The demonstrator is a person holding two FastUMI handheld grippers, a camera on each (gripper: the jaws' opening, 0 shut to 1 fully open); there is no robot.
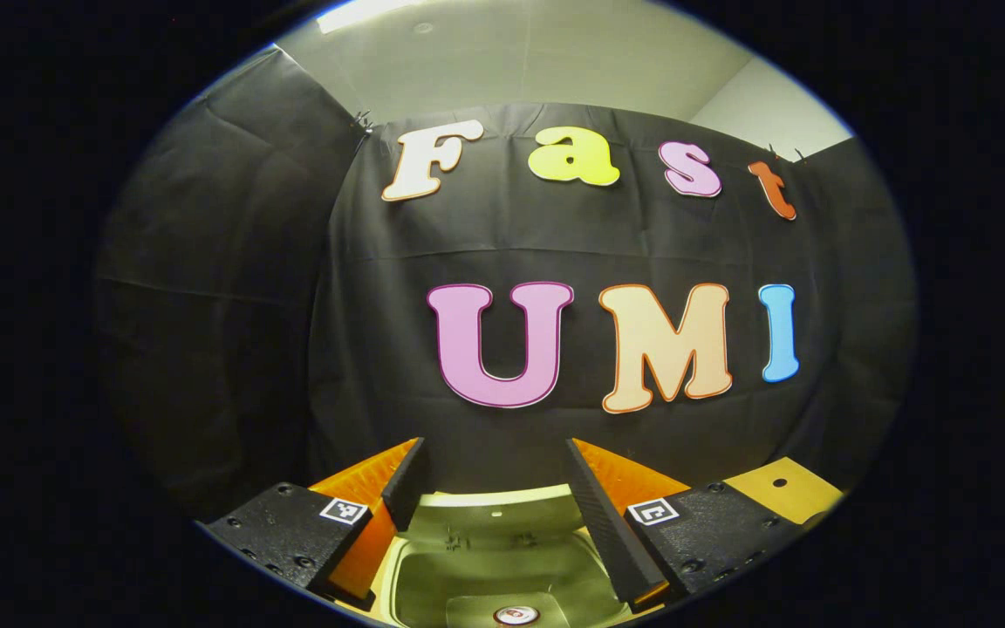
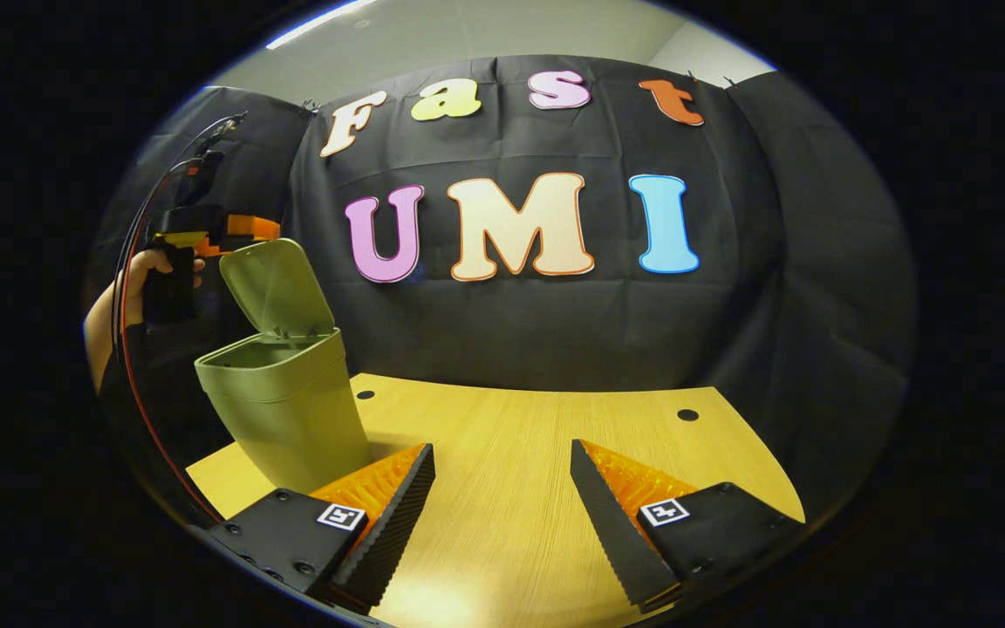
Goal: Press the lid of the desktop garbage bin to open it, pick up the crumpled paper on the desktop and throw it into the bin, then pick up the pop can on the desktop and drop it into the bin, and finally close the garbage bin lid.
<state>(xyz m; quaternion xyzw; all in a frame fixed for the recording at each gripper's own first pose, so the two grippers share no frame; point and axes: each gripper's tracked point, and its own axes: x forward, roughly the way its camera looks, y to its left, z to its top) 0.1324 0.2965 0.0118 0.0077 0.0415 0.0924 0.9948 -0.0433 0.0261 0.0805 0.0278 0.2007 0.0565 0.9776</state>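
Note:
The olive-green bin [image 2: 284,410] stands on the left of the wooden table [image 2: 520,436] with its lid [image 2: 271,288] tipped up and back. In the left gripper view I look down into the open bin [image 1: 485,576]. The top of a pop can [image 1: 516,615] lies at its bottom, and the raised lid [image 1: 494,506] stands just beyond. My left gripper [image 1: 494,449] hangs open above the opening with nothing between its fingers. In the right gripper view a hand holds the left gripper [image 2: 245,228] by the lid's top edge. My right gripper [image 2: 500,449] is open over bare table, right of the bin.
The booth's black cloth wall closes off the back and both sides. Two small dark holes [image 2: 687,414] mark the tabletop near its far edge. A corner of the table [image 1: 782,488] shows to the right of the left gripper.

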